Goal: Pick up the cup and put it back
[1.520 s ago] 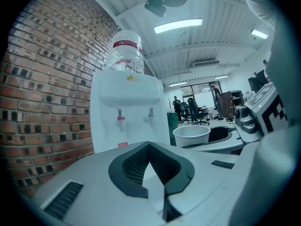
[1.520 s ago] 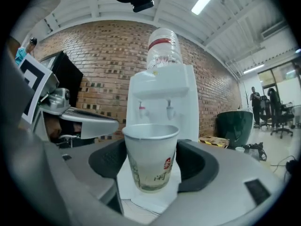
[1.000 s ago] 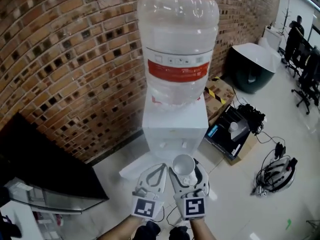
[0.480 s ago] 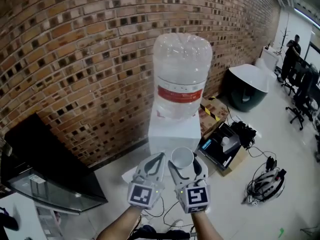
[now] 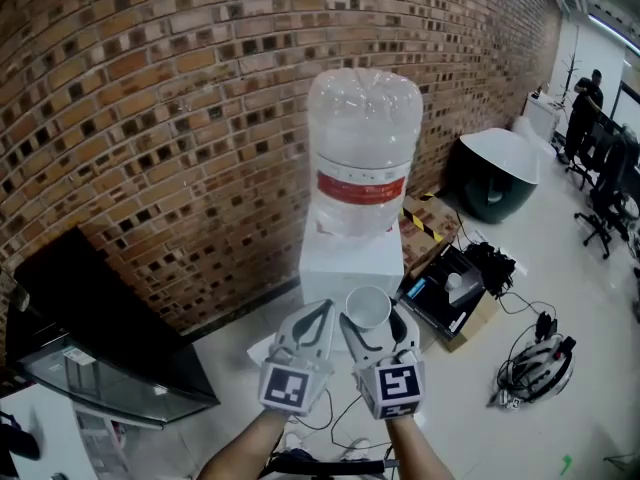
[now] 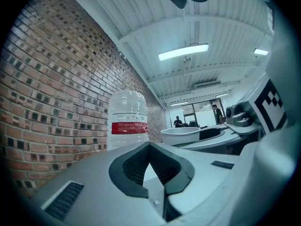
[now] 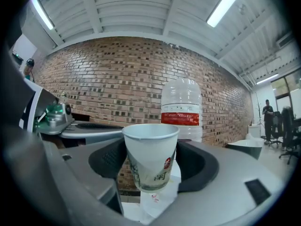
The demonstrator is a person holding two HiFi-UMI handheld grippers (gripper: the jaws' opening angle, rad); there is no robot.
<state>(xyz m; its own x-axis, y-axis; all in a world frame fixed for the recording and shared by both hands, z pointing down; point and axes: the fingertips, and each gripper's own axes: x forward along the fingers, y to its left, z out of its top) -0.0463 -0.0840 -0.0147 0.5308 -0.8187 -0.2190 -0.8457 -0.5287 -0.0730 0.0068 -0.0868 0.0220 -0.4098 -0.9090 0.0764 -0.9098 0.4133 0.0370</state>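
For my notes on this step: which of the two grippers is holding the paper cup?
The right gripper: the paper cup stands upright between its jaws. The left gripper beside it has its jaws closed together with nothing between them.

The left gripper (image 5: 318, 316) and the right gripper (image 5: 369, 318) are moulded in pale grey, with tapering jaws lined by dark, apparently ribbed pads (image 6: 134, 166). A cube (image 5: 290, 388) printed with black-and-white square markers is borne by each.

The cup (image 5: 368, 306) (in the right gripper (image 5: 372, 320)) has risen against the dispenser (image 5: 350, 263).
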